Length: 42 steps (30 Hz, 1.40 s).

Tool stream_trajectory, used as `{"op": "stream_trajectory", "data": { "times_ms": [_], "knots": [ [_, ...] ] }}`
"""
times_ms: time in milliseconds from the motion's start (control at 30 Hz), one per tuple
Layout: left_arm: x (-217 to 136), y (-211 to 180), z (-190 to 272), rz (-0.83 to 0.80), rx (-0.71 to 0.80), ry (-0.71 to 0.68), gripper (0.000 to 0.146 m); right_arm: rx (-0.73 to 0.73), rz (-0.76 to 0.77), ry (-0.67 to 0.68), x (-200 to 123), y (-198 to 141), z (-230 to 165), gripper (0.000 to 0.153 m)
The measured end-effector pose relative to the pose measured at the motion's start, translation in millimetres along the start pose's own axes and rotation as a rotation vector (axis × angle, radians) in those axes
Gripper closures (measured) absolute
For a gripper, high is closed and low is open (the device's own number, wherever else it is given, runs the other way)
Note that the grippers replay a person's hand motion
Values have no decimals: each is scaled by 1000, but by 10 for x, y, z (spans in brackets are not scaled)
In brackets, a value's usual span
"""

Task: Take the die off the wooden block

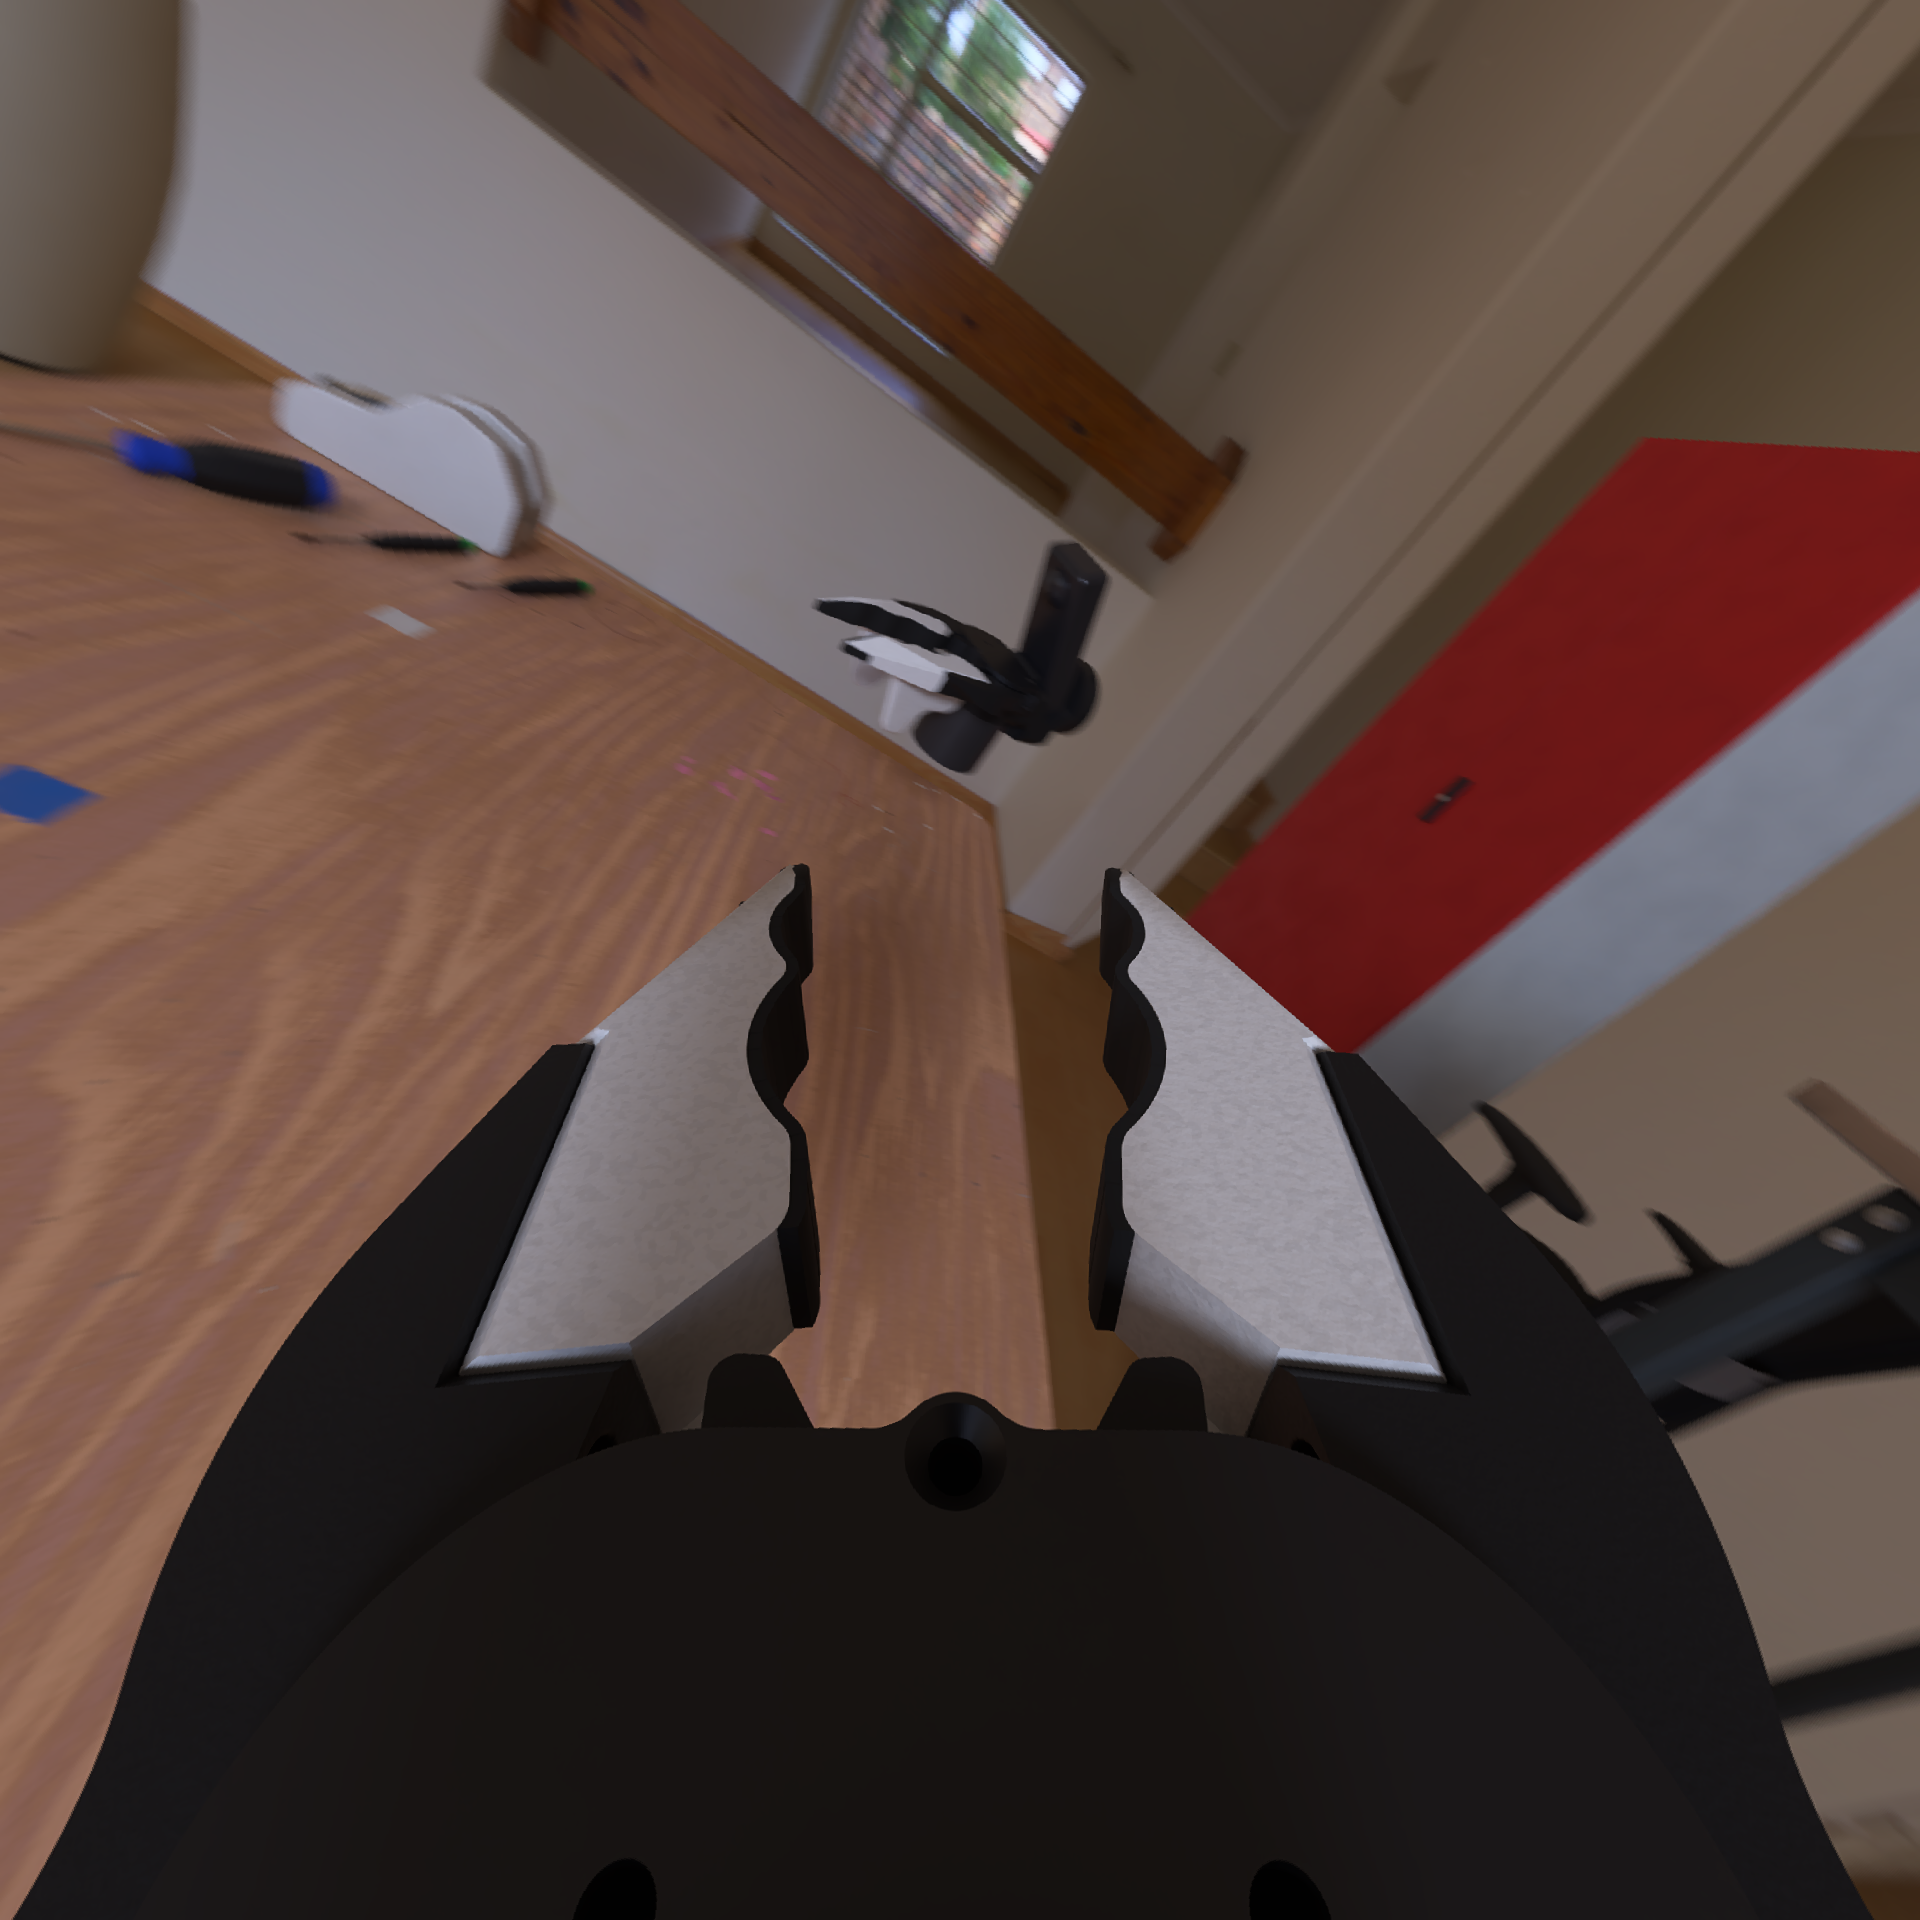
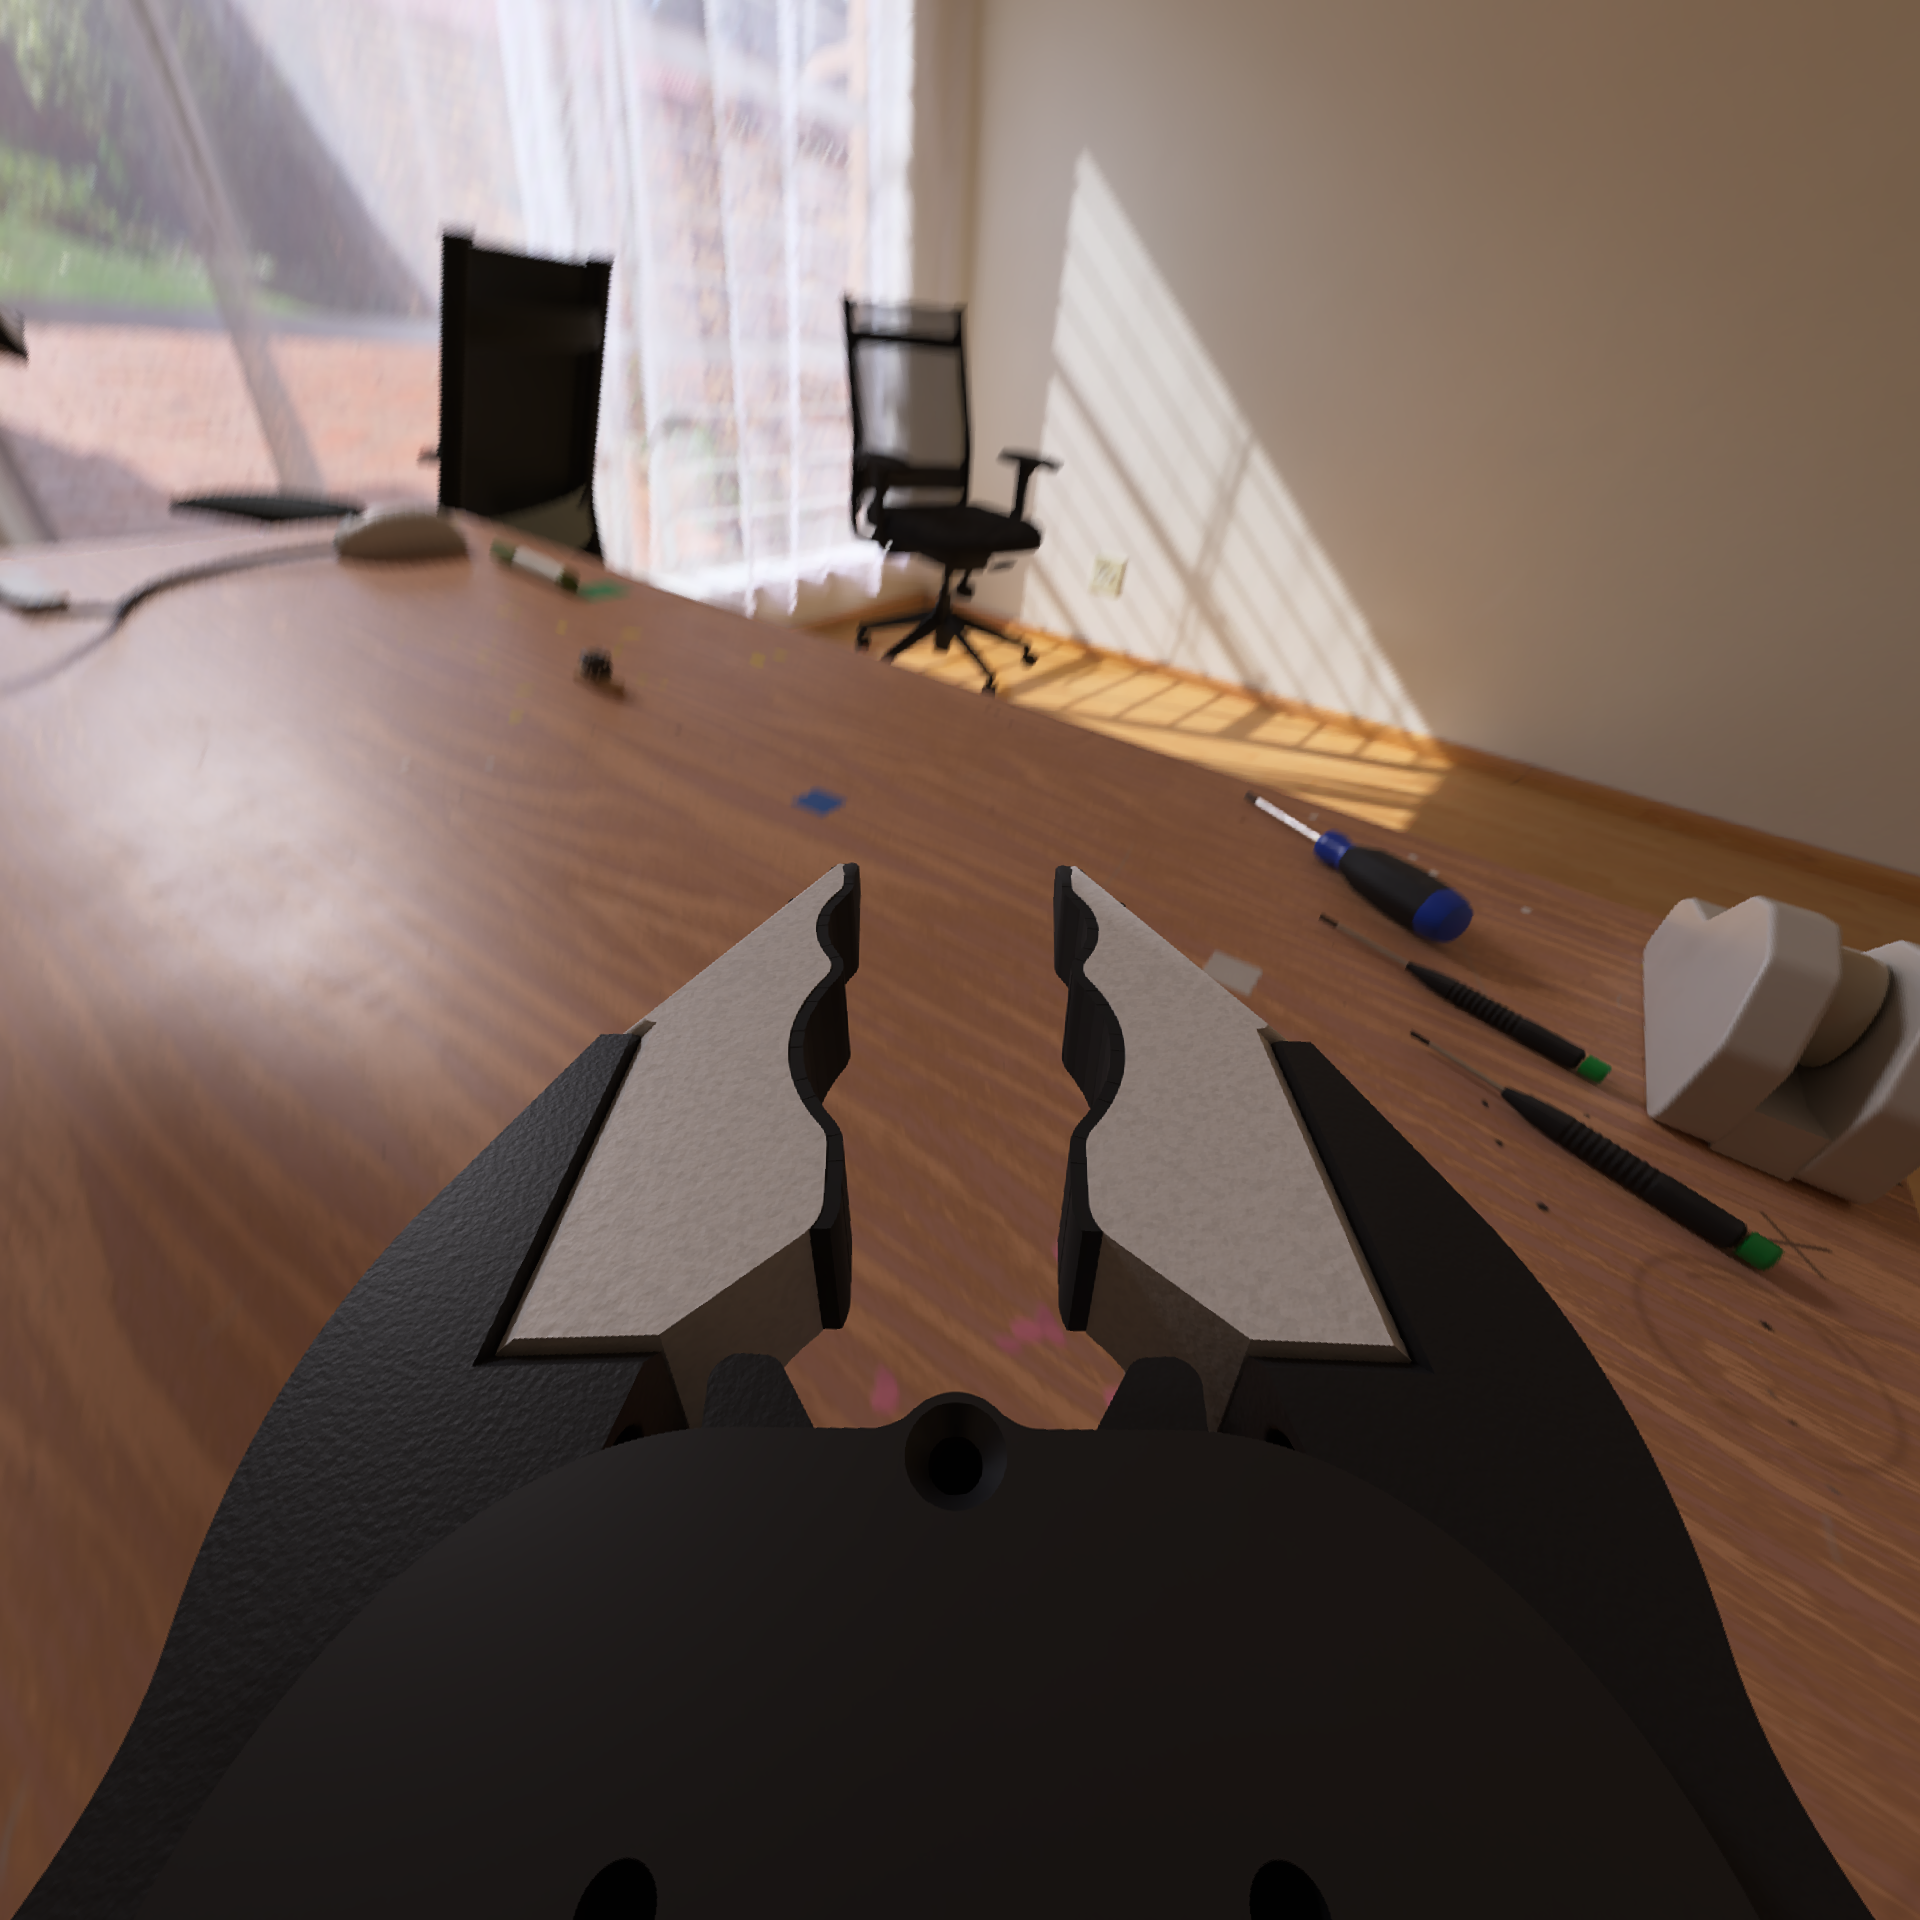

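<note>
No die and no wooden block show in either view. My left gripper [image 1: 956, 883] is open and empty, tilted above the wooden table [image 1: 312, 935] near its edge. My right gripper [image 2: 956, 878] is open and empty, low over the table [image 2: 416, 935]. It also shows far off in the left wrist view [image 1: 847, 629], past the table's edge. A small dark object [image 2: 594, 665] lies far out on the table; it is too small to tell what it is.
A white block-shaped object [image 2: 1766, 1039] [image 1: 416, 468], a blue-handled screwdriver [image 2: 1392, 883] [image 1: 229, 473] and two thin green-tipped screwdrivers [image 2: 1507, 1018] lie at the right. A blue patch [image 2: 819, 801] marks the table. Office chairs [image 2: 935, 488] stand beyond.
</note>
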<state>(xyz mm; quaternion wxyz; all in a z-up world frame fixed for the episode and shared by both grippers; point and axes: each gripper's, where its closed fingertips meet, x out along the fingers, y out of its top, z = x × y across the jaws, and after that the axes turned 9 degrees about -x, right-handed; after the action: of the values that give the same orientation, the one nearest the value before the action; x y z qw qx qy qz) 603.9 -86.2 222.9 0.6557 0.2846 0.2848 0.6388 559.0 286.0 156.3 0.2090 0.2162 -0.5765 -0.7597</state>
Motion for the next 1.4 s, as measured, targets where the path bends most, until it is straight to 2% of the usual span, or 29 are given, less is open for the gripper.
{"op": "stream_trajectory", "data": {
  "times_ms": [100, 267, 333, 633, 900, 1067, 1267, 1400],
  "knots": [
    [-248, 210, -129, 109, 73, 133, 90, 37, 77, -109, 117, 194, -10, 114],
    [-946, 541, -478, 250, 227, 537, 90, -9, 132, -200, 364, 418, -193, 114],
    [-1175, 599, -561, 261, 263, 646, 89, -44, 120, -207, 493, 440, -293, 114],
    [-1664, 733, -935, 188, 347, 885, 86, -172, 45, -192, 982, 460, -628, 115],
    [-1628, 784, -1515, -79, 342, 923, 86, -210, -43, -108, 1307, 264, -874, 116],
    [-1508, 762, -2108, -437, 315, 943, 91, -193, -77, -78, 1390, 161, -897, 116],
    [-1272, 660, -2742, -871, 537, 839, 95, -209, -137, -46, 1390, -14, -929, 116],
    [-1162, 496, -3031, -1038, 639, 707, 111, -188, -153, -26, 1397, -82, -942, 116]
  ]
}}
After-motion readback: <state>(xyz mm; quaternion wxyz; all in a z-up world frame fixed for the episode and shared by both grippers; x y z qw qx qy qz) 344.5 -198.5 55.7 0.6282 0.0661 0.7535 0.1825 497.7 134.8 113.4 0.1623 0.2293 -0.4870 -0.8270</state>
